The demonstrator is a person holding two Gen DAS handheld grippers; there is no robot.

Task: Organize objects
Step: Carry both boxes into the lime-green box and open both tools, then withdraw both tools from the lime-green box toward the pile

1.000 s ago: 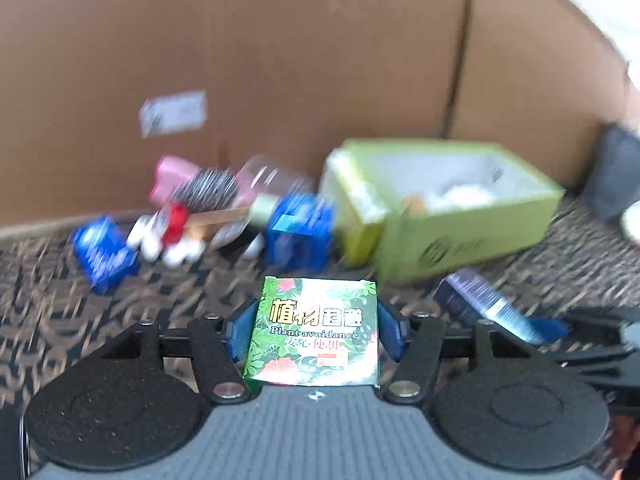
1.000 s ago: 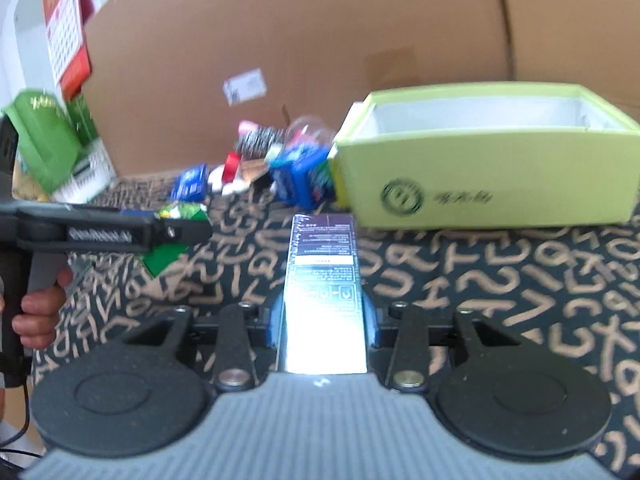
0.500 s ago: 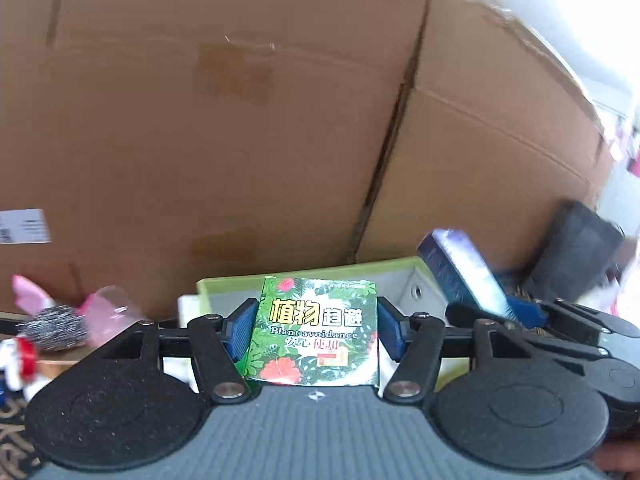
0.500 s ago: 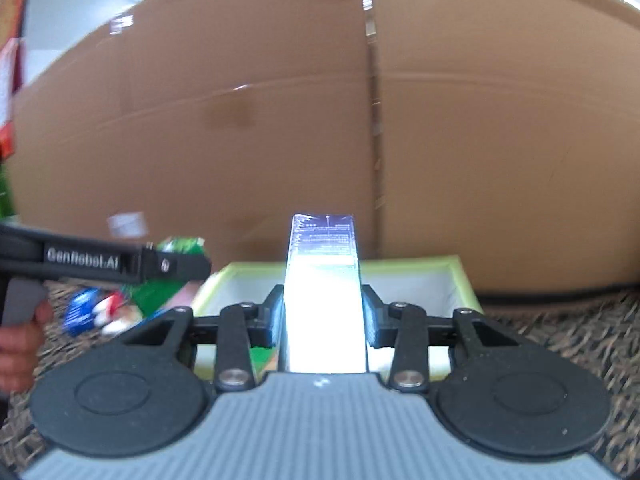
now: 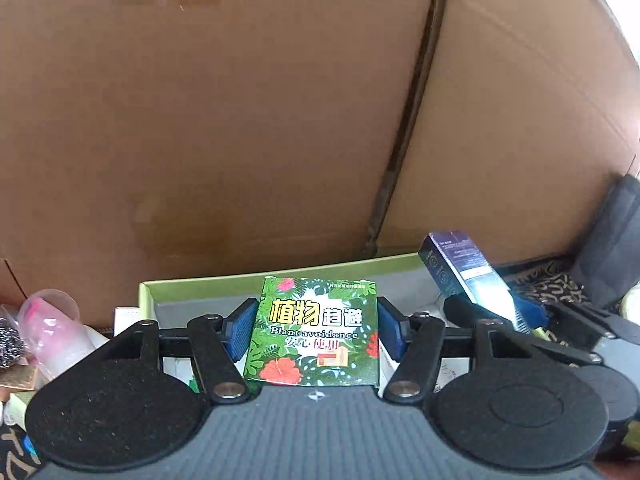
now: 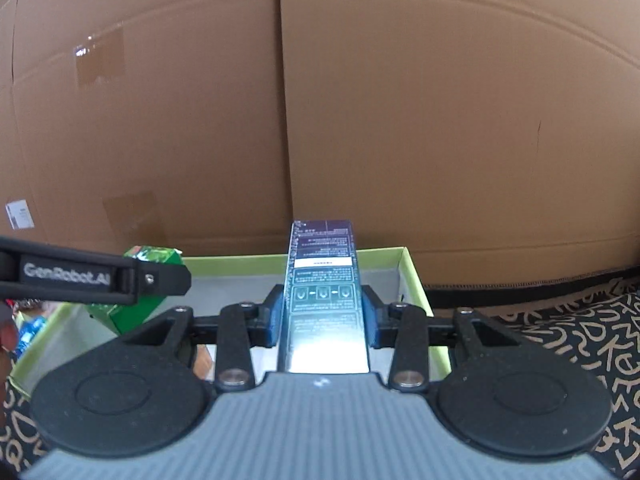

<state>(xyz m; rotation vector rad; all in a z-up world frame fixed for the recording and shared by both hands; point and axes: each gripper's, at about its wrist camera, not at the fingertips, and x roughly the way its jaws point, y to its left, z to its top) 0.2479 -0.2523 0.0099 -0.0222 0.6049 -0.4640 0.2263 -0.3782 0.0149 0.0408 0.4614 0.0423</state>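
Observation:
My left gripper (image 5: 316, 326) is shut on a small green flower-printed box (image 5: 316, 308), held over the near part of an open lime-green box (image 5: 200, 282). My right gripper (image 6: 324, 314) is shut on a narrow dark blue carton (image 6: 324, 280) that points over the same lime-green box (image 6: 412, 280). In the left wrist view the dark blue carton (image 5: 460, 272) hangs to the right, above the lime box's right end. The right wrist view shows the left gripper's finger (image 6: 100, 280) and the green box (image 6: 154, 256) over the lime box's left half.
A tall cardboard wall (image 5: 240, 120) stands right behind the lime box. A pink plastic cup (image 5: 52, 320) and a steel scourer (image 5: 10, 344) lie to its left. A dark grey cushion (image 5: 612, 248) sits at the right. A black cloth with tan letters (image 6: 560, 340) covers the table.
Both grippers have moved forward with their boxes, from over the patterned cloth to above the lime-green box. The cardboard wall now fills both views.

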